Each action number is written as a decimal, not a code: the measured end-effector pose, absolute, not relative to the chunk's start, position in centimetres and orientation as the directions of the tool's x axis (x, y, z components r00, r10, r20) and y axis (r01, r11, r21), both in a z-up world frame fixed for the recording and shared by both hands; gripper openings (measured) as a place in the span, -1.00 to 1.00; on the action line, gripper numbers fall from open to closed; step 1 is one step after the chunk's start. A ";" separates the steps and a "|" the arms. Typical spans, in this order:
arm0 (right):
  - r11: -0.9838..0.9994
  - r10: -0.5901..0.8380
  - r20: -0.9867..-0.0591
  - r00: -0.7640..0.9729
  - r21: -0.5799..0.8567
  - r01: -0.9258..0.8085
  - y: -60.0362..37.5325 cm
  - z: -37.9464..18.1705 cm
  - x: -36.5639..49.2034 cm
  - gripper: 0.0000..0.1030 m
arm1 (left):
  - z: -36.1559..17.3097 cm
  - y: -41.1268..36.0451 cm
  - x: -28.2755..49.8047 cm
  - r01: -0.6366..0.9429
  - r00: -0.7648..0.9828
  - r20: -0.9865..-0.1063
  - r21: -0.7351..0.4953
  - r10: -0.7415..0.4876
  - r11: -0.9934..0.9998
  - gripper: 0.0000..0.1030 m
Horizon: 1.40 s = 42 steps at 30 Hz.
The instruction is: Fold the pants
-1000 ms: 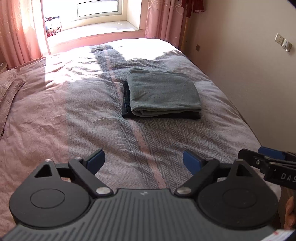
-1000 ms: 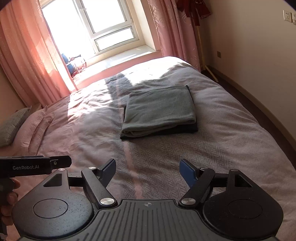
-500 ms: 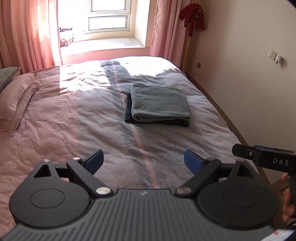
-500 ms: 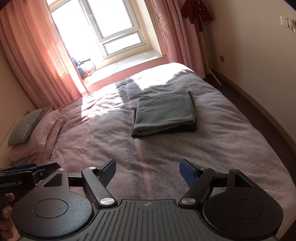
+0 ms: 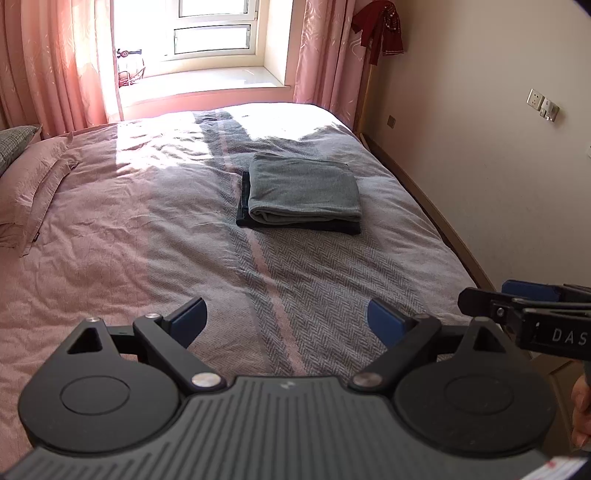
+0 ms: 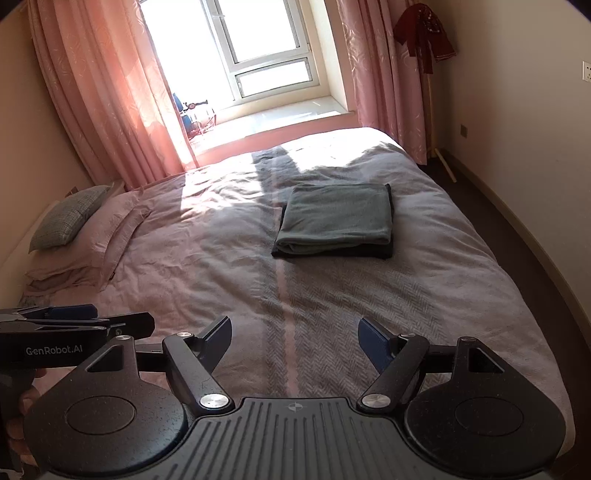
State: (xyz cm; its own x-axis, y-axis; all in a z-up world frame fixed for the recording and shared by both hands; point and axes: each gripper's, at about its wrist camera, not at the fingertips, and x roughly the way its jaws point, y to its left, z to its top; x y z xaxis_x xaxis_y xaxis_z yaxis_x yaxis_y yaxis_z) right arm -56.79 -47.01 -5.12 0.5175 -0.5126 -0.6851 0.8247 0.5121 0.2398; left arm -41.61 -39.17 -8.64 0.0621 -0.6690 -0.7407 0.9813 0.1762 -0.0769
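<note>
Sunlit from a window with pink curtains on both sides, the room is mostly filled by a bed under a rumpled cover, pinkish on one half and grey herringbone on the other, with a pale stripe between. Pillows lie at the bed's left end. A red cloth hangs in the corner by the cream wall, which carries a socket.

Grey pants lie folded into a neat rectangle on the bed's grey half, stacked on a darker folded garment whose edge shows beneath and to the left. The stack rests flat, its rolled fold facing the cameras.

The left claw is spread wide and holds nothing; the pants lie well apart from it, ahead and slightly right. The right claw is likewise spread and empty, with the pants well ahead, just right of its centre line. Each claw shows at the edge of the other's view, held over the bed's near edge.
</note>
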 end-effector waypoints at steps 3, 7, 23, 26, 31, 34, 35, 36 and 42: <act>0.516 -0.513 -0.686 0.516 0.234 0.824 -46.9 -5.2 -57.0 0.41 | -8.6 -39.0 -42.0 0.983 0.066 -0.740 -0.069 -0.669 0.173 0.78; 0.518 -0.511 -0.686 0.518 0.236 0.822 -47.1 -5.2 -57.0 0.41 | -8.4 -38.9 -42.2 0.983 0.068 -0.739 -0.065 -0.670 0.172 0.78; 0.516 -0.515 -0.687 0.513 0.229 0.825 -47.0 -5.2 -56.9 0.41 | -8.1 -38.8 -42.4 0.986 0.066 -0.728 -0.055 -0.682 0.154 0.78; 0.512 -0.514 -0.690 0.509 0.229 0.828 -46.9 -5.3 -57.1 0.41 | -8.3 -38.9 -42.3 0.987 0.060 -0.731 -0.059 -0.680 0.150 0.78; 0.507 -0.515 -0.691 0.508 0.232 0.830 -46.8 -5.3 -57.3 0.41 | -8.5 -39.0 -42.5 0.988 0.057 -0.733 -0.056 -0.678 0.143 0.78; 0.504 -0.516 -0.691 0.506 0.232 0.832 -46.8 -5.4 -57.3 0.41 | -8.5 -39.0 -42.5 0.988 0.057 -0.732 -0.055 -0.679 0.142 0.78; 0.503 -0.516 -0.691 0.506 0.233 0.832 -46.8 -5.4 -57.4 0.41 | -8.5 -39.0 -42.5 0.989 0.057 -0.732 -0.054 -0.679 0.141 0.78; 0.503 -0.516 -0.691 0.506 0.232 0.832 -46.8 -5.4 -57.3 0.41 | -8.6 -39.0 -42.6 0.989 0.056 -0.733 -0.053 -0.678 0.140 0.78; 0.501 -0.516 -0.692 0.504 0.234 0.833 -46.9 -5.4 -57.4 0.41 | -8.7 -38.9 -42.7 0.989 0.052 -0.734 -0.058 -0.677 0.139 0.78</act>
State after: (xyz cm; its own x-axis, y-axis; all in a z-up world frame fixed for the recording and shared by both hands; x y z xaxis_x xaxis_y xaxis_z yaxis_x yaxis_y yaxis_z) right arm -57.44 -46.85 -5.39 0.5043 -0.5165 -0.6920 0.8334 0.5008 0.2336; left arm -42.69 -38.86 -8.73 0.0518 -0.6768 -0.7343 0.9886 0.1387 -0.0581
